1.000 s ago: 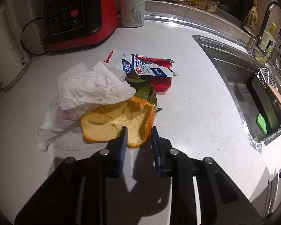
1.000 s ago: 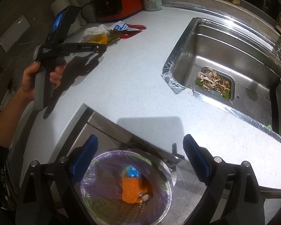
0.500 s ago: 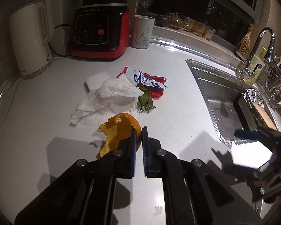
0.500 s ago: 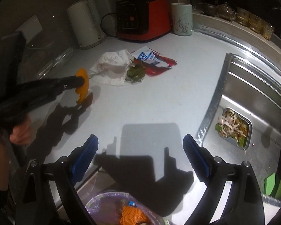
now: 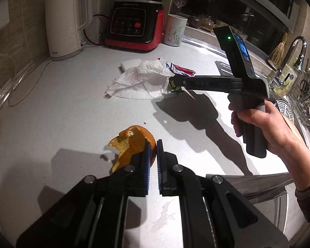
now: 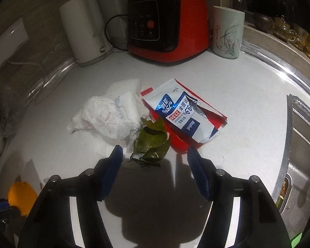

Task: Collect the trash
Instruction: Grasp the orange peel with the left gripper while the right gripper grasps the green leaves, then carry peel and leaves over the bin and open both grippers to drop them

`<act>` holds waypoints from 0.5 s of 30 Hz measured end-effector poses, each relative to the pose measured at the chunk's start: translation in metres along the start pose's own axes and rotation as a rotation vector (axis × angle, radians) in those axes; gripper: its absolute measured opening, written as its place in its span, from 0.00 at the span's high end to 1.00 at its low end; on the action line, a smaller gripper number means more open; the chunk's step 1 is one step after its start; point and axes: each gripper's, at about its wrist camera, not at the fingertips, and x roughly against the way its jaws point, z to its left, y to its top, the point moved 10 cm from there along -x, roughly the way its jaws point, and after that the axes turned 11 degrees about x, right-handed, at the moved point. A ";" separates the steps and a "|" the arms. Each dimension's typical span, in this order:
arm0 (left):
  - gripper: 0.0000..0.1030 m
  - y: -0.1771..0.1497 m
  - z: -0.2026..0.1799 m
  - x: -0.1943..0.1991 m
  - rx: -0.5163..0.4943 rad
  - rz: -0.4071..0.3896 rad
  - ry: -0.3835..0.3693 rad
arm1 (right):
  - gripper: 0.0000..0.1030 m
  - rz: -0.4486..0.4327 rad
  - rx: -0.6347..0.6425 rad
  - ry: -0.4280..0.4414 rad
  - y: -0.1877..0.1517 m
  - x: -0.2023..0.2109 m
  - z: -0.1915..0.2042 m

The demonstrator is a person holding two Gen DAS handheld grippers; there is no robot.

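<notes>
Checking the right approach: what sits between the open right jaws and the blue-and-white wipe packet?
In the right wrist view, the green leaves lie just ahead of the right gripper, with the wipe packet behind them, overlapping its near edge.

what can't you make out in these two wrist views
- Right gripper fingertips: in the left wrist view, sideways on against the green leaves, so their gap is unreadable there.
- Orange peel: its pinched part is hidden between the left gripper fingers; the right wrist view shows only a corner.
- Red wrapper: mostly covered by the alcohol wipe packet.
- Sink tray contents: cut off by the right wrist view's edge.
</notes>
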 end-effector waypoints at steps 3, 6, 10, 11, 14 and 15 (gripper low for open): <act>0.94 -0.002 0.002 0.000 0.006 0.004 0.002 | 0.48 0.019 0.003 -0.008 -0.001 -0.010 -0.001; 0.94 -0.002 0.003 0.000 0.014 0.003 0.007 | 0.62 0.026 -0.001 -0.005 -0.004 -0.014 -0.001; 0.94 -0.003 0.004 -0.002 0.015 0.008 0.020 | 0.91 0.011 -0.005 -0.013 -0.005 -0.011 -0.002; 0.94 -0.004 0.004 -0.002 0.014 0.009 0.023 | 0.92 0.003 -0.007 -0.012 -0.006 -0.008 -0.003; 0.94 -0.006 0.002 -0.002 0.012 0.009 0.030 | 0.97 -0.009 -0.007 0.001 -0.009 0.001 -0.001; 0.94 -0.007 0.001 -0.002 0.014 0.009 0.030 | 0.97 -0.011 -0.005 0.005 -0.011 0.004 -0.001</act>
